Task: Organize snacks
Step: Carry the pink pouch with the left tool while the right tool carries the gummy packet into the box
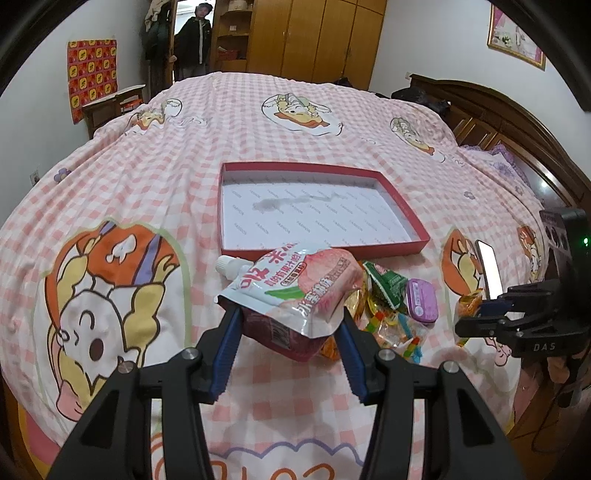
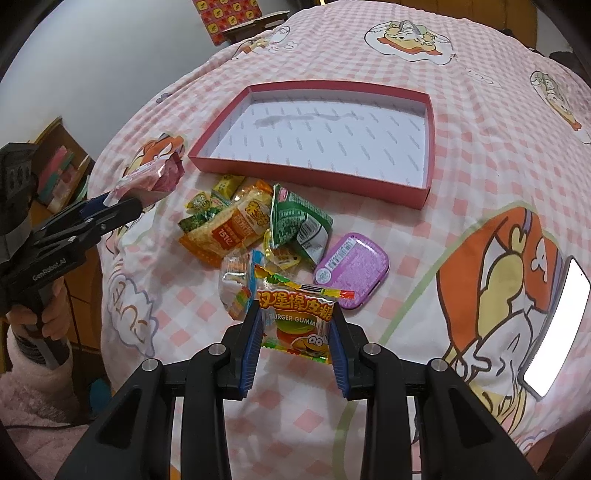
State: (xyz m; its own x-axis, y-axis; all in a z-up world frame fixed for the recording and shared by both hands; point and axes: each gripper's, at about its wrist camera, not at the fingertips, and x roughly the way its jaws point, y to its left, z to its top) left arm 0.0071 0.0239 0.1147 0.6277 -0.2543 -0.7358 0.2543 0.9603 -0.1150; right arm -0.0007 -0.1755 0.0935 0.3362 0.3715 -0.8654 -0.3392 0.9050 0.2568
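Pinching a peach-print drink pouch (image 1: pixel 295 291) and a burger gummy packet (image 2: pixel 297 325), both hand-held grippers, left (image 1: pixel 288 328) and right (image 2: pixel 295 336), next carry them up-frame into the empty red-rimmed cardboard tray (image 2: pixel 295 173).

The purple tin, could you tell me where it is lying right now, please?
In the right wrist view the purple tin lies flat on the bed cover, just right of the snack pile, beside the green packet and in front of the red tray.

Home bedroom: bed (image 1: pixel 229 122) with pink checked cartoon sheet, wooden headboard (image 1: pixel 517 122), wardrobe (image 1: pixel 325 33), framed picture (image 1: pixel 515 33).
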